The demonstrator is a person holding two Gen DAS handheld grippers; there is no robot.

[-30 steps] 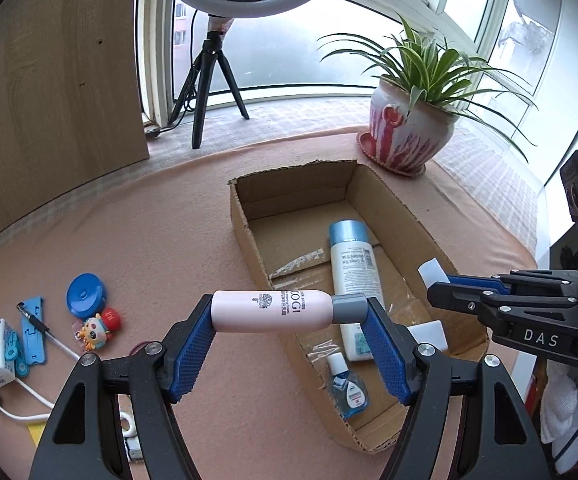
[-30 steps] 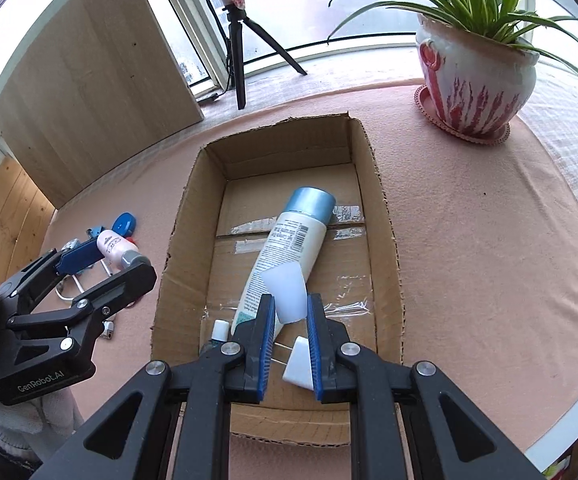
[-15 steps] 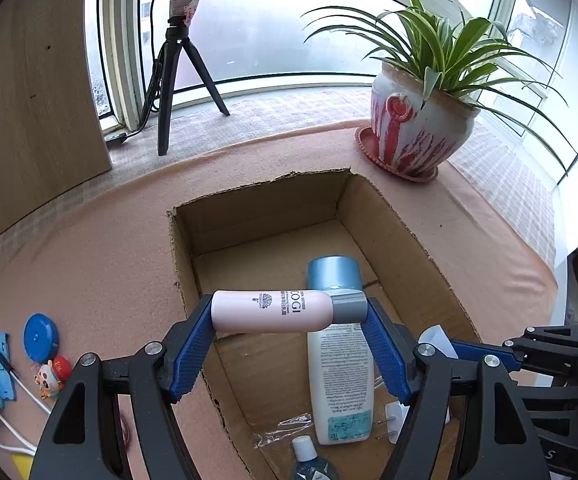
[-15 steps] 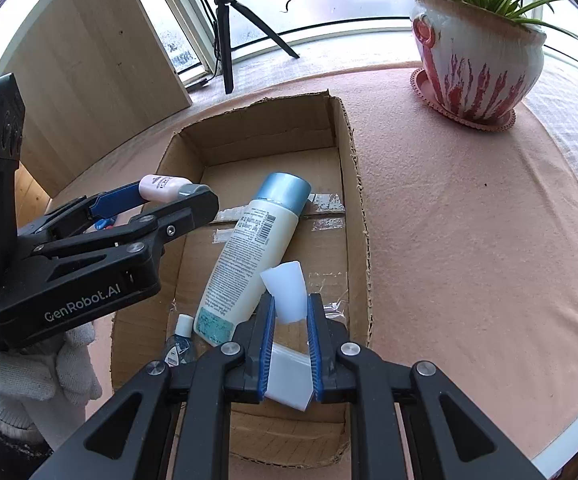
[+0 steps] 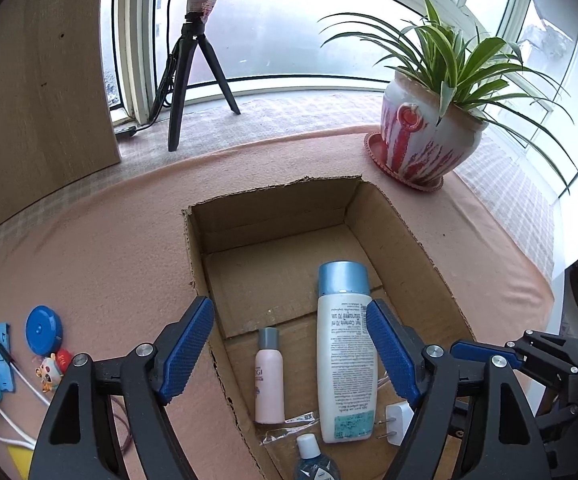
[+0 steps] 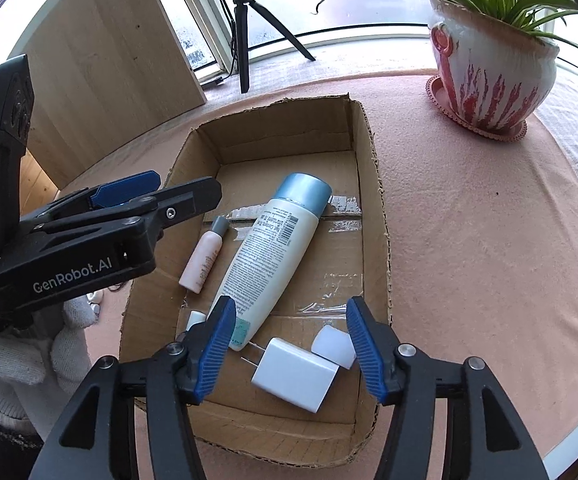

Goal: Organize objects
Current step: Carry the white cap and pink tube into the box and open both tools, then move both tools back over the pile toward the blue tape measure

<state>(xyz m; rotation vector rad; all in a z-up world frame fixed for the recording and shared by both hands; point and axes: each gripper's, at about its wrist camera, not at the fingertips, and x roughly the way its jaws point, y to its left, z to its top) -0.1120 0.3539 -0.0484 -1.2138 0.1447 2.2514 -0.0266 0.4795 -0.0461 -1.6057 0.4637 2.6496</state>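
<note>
An open cardboard box (image 5: 281, 208) (image 6: 285, 136) lies on the pink cloth. Flat on its floor lie a small pink bottle (image 5: 269, 380) (image 6: 203, 264) and a large white bottle with a blue cap (image 5: 345, 360) (image 6: 273, 252). A white plug charger (image 6: 295, 374) (image 5: 399, 416), a small white piece (image 6: 333, 346) and a tiny blue bottle (image 5: 313, 460) also lie there. My left gripper (image 5: 289, 308) hangs open above the pink bottle, holding nothing. My right gripper (image 6: 291, 306) is open over the charger and the white piece, also holding nothing.
A potted spider plant (image 5: 425, 140) (image 6: 489, 68) stands beyond the box at the right. A ring-light tripod (image 5: 193, 80) and a wooden panel (image 5: 37, 100) are at the back. Left of the box lie a blue round case (image 5: 43, 330), a small toy (image 5: 51, 368) and a white cable. A gloved hand (image 6: 29, 356) holds the left gripper.
The left gripper moved over the box, opened and let the pink bottle drop onto the box floor. The right gripper opened and released the small white piece beside the charger.
</note>
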